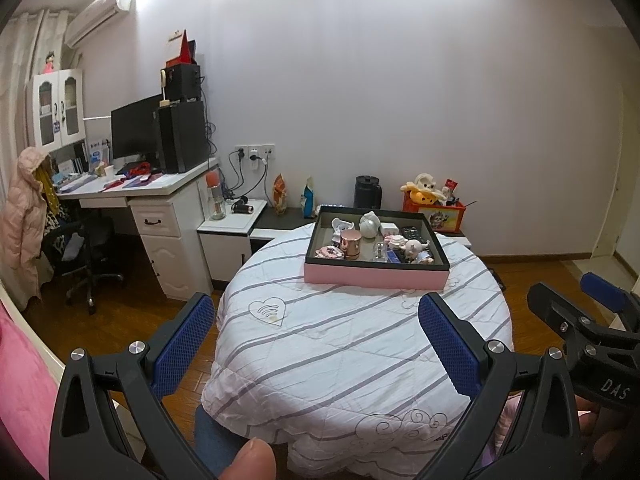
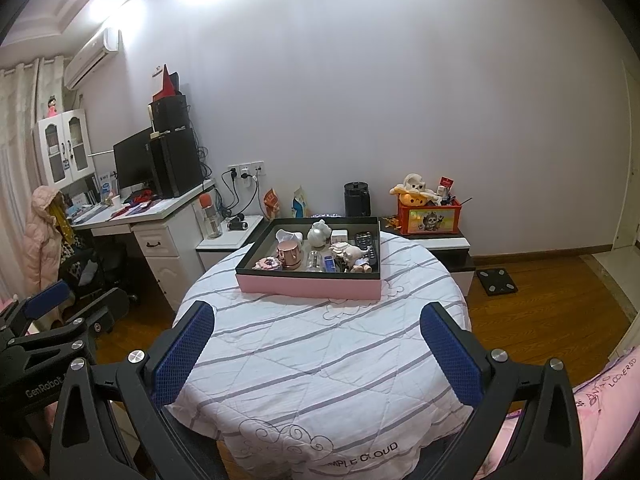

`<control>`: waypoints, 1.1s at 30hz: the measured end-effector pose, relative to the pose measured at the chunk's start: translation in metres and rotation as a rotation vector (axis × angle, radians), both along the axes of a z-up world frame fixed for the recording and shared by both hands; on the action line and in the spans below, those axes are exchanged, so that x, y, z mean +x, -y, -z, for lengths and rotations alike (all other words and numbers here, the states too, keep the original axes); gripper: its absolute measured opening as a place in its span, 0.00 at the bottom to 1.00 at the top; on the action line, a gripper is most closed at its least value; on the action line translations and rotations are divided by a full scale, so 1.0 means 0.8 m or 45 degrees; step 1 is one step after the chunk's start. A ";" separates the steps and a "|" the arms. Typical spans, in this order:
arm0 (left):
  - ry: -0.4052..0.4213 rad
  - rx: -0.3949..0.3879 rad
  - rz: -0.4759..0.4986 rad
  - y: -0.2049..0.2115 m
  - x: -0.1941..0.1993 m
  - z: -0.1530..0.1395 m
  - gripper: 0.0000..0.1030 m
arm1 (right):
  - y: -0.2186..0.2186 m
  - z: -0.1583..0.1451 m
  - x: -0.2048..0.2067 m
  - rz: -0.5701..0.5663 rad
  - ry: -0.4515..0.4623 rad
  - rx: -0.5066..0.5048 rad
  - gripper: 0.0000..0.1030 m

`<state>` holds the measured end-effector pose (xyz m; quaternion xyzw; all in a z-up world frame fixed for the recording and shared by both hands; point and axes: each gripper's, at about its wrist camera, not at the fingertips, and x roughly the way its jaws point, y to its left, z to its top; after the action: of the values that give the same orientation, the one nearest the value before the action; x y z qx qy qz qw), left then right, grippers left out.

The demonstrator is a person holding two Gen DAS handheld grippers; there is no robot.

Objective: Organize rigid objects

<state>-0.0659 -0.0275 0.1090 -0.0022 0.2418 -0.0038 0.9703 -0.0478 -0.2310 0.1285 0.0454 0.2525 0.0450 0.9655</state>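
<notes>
Left wrist: left gripper [image 1: 316,344] fingers wide apart, empty; right gripper [image 2: 318,350] likewise.

A plain pale wall [image 2: 400,100] is seen behind everything, lit from above by a bright ceiling glare. The floor [image 2: 560,292] is laid in brown wood boards. At the left a white computer desk [image 1: 160,188] is set against the wall, with a dark monitor [image 1: 134,130] and a black tower [image 1: 184,136] on it. An air conditioner [image 1: 100,14] is mounted high beside pale curtains [image 1: 16,52]. A white glass-door cabinet [image 1: 58,106] is placed above the desk. A low white and black cabinet [image 2: 448,246] is stood along the wall, and a wall socket strip [image 1: 255,151] is fixed between.
</notes>
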 end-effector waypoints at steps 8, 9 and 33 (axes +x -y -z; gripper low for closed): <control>-0.014 -0.002 0.000 -0.002 0.001 0.003 1.00 | -0.003 0.003 0.001 0.001 -0.007 -0.001 1.00; -0.016 -0.002 0.000 -0.002 0.003 0.003 1.00 | -0.004 0.002 0.001 0.000 -0.009 0.000 1.00; -0.055 -0.029 0.013 0.002 0.013 0.016 1.00 | -0.002 0.004 0.004 0.007 -0.022 -0.009 1.00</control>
<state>-0.0552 -0.0294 0.0966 -0.0123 0.2627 -0.0115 0.9647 -0.0448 -0.2291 0.1250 0.0432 0.2608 0.0413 0.9635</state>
